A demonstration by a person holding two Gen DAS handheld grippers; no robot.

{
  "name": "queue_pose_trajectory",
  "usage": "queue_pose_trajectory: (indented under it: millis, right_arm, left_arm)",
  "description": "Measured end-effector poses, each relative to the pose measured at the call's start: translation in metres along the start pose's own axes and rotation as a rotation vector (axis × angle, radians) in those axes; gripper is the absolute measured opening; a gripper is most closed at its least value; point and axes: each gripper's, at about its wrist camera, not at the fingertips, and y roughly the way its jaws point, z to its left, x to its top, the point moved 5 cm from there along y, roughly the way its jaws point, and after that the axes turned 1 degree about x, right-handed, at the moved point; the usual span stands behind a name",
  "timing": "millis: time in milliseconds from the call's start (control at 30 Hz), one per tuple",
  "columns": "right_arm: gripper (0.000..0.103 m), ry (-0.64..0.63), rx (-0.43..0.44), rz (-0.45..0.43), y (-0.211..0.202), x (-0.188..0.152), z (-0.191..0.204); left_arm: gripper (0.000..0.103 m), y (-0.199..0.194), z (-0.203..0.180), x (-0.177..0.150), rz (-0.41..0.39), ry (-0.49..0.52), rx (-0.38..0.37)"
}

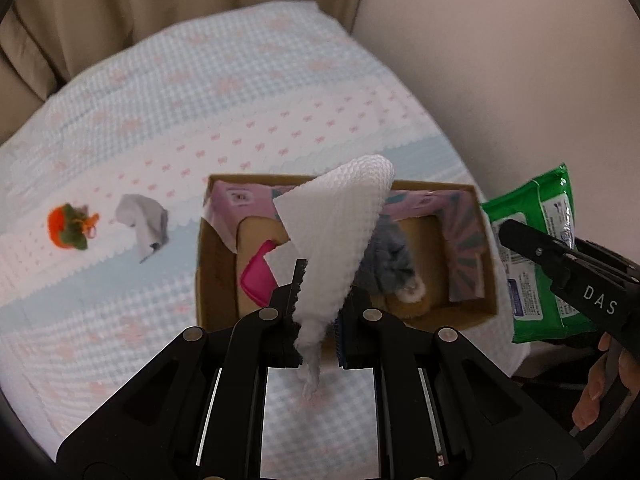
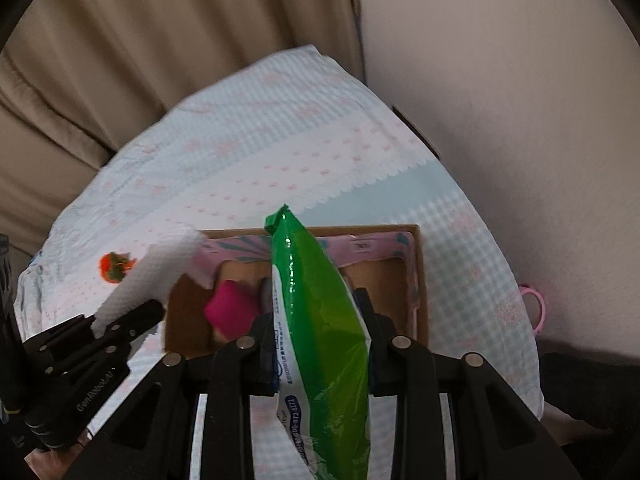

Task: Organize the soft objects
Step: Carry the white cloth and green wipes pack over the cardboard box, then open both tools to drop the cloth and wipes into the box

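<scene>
Readable writing: I read "DAS" in white letters on the right gripper (image 1: 520,236) body in the left wrist view. I read embossed lettering on the left gripper (image 2: 132,320) body in the right wrist view, but it is too blurred to spell out. The digits "00-872.877" or similar show on the green plastic wipes packet (image 2: 320,320); the rest of its label is unreadable.

Gripper state: my left gripper (image 1: 320,312) is closed on a white embossed paper towel (image 1: 340,232), which stands up above the jaws. My right gripper (image 2: 316,344) is clamped on the wipes packet, held on edge.

Container: an open brown cardboard box (image 1: 212,264) with pink printed inner flaps rests near the right edge of the checked bedspread (image 1: 160,120). Inside lie a magenta soft item (image 1: 256,276) and a grey plush toy (image 1: 392,264).

Outside the box, toward the bedspread's left edge, lie a crumpled grey cloth (image 1: 144,224) and an orange-and-green knitted toy (image 1: 70,226), near each other.
</scene>
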Motion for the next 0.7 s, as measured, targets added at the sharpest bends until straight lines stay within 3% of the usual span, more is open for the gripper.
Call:
queue_pose_trajectory:
  millis: [133, 333, 367, 400, 433, 467, 500, 533, 700]
  right_arm:
    - [0.027, 0.019, -0.017, 0.046, 0.033, 0.000, -0.014]
    - [0.028, 0.037, -0.021, 0.083, 0.060, 0.003, -0.023]
    - [0.028, 0.042, -0.018, 0.092, 0.062, 0.004, -0.022]
    - [0.032, 0.048, -0.013, 0.101, 0.065, 0.004, -0.023]
    - [0.046, 0.054, -0.007, 0.110, 0.068, 0.004, -0.023]
    - [0.058, 0.061, -0.001, 0.109, 0.070, 0.006, -0.024]
    - [0.086, 0.069, 0.010, 0.094, 0.070, 0.008, -0.026]
    - [0.103, 0.079, 0.026, 0.078, 0.068, 0.008, -0.026]
    - [0.103, 0.106, 0.059, 0.064, 0.064, 0.014, -0.028]
  left_arm:
    - [0.009, 0.036, 0.004, 0.006, 0.046, 0.010, 0.040]
    - [0.011, 0.056, 0.005, 0.013, 0.094, 0.034, 0.090]
    - [0.018, 0.059, 0.005, 0.014, 0.107, 0.037, 0.091]
    - [0.043, 0.061, 0.005, 0.014, 0.119, 0.041, 0.096]
    - [0.066, 0.063, 0.005, 0.014, 0.129, 0.051, 0.109]
    - [0.101, 0.063, 0.006, 0.014, 0.130, 0.058, 0.113]
    - [0.103, 0.061, 0.006, 0.013, 0.115, 0.065, 0.112]
    - [0.103, 0.061, 0.008, 0.010, 0.106, 0.073, 0.115]
    - [0.103, 0.066, 0.013, -0.003, 0.126, 0.087, 0.114]
